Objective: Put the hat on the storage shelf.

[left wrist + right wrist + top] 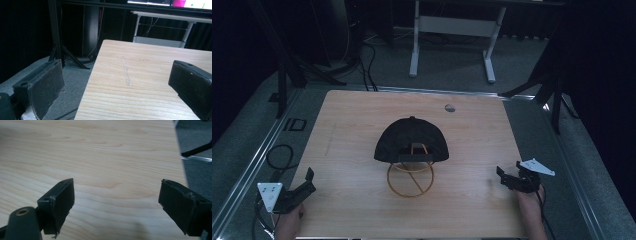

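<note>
Wooden table [357, 130], black cap [411, 138] on wire stand [410, 179], strap facing camera

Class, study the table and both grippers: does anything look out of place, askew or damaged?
Nothing is spilled or broken. The black cap sits upright on its wire stand mid-table. One small oddity: a faint scuff line marks the wooden table near its left edge. Both the left gripper and right gripper rest open, apart from the cap.

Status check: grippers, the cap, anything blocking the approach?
Left gripper and right gripper open, empty, at the near corners. Black cap sits on gold wire stand, mid-table, untouched. Approach clear both sides.
</note>
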{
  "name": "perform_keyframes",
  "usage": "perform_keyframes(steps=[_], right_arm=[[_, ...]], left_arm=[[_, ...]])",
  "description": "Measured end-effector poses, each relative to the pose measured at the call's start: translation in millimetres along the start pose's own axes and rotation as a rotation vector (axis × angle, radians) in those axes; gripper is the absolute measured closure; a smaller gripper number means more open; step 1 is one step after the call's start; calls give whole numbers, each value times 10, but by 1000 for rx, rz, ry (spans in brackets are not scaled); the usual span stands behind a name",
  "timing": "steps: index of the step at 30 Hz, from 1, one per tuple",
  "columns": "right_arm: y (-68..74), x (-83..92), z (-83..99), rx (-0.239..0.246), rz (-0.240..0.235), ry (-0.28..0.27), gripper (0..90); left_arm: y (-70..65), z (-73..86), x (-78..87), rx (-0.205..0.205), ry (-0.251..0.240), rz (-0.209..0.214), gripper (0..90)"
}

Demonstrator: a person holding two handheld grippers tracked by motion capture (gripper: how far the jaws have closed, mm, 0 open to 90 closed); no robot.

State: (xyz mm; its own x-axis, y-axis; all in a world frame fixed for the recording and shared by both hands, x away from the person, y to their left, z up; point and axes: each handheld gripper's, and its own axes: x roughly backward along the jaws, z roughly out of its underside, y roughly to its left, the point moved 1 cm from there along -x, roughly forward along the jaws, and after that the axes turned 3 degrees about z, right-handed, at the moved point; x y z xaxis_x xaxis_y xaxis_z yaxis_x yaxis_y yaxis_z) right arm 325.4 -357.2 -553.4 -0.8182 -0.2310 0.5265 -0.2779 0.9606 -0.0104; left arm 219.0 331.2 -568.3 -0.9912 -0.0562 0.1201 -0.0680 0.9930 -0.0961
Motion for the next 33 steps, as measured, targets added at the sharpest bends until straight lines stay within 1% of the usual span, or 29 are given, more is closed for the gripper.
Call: perform_keyframes(steps=[1,2,3,4,5,6,7,8,9,10,11,13,18,20,22,23,24,25,27,29,33], right_arm=[[-35,30,6,-1,16,2,132],[-35,30,6,-1,16,2,132],[-74,68,24,-6,38,-1,132],[-74,68,24,-6,38,-1,132],[-120,108,55,-15,64,-3,132],[-120,108,55,-15,64,-3,132],[-157,138,81,-25,76,-5,132],[-157,138,81,-25,76,-5,132],[-197,173,117,-42,94,-9,132],[-212,191,131,-51,102,-14,132],[-223,210,145,-55,117,-18,133],[-238,242,169,-46,143,-30,133],[-270,294,215,-56,186,-53,134],[-283,303,222,-71,187,-60,134],[-285,307,226,-67,196,-58,134],[-285,319,239,-73,210,-65,134],[-285,319,239,-73,210,-65,134],[-289,337,248,-72,241,-68,134],[-311,361,263,-88,264,-81,135],[-341,374,281,-104,273,-83,135],[-370,377,307,-114,274,-77,135]], left_arm=[[-1,0,0,-1,0,1,5],[-1,0,0,-1,0,1,5],[0,0,1,0,-1,1,5],[0,0,1,0,-1,1,5],[1,0,0,1,0,1,5],[1,0,0,1,0,1,5],[0,0,-1,0,1,1,5],[0,0,-1,0,1,1,5],[0,0,-1,1,0,1,5],[1,0,-1,1,0,2,5],[1,0,-1,1,0,2,5],[1,0,-1,2,0,2,5],[4,-1,-1,2,2,4,5],[4,-1,-2,2,1,5,5],[5,0,-1,2,1,5,5],[4,0,-1,2,0,6,5],[4,0,-1,2,0,6,5],[3,0,0,2,1,5,5],[3,0,1,1,0,6,5],[4,0,0,1,0,7,5],[3,0,1,1,1,6,5]])
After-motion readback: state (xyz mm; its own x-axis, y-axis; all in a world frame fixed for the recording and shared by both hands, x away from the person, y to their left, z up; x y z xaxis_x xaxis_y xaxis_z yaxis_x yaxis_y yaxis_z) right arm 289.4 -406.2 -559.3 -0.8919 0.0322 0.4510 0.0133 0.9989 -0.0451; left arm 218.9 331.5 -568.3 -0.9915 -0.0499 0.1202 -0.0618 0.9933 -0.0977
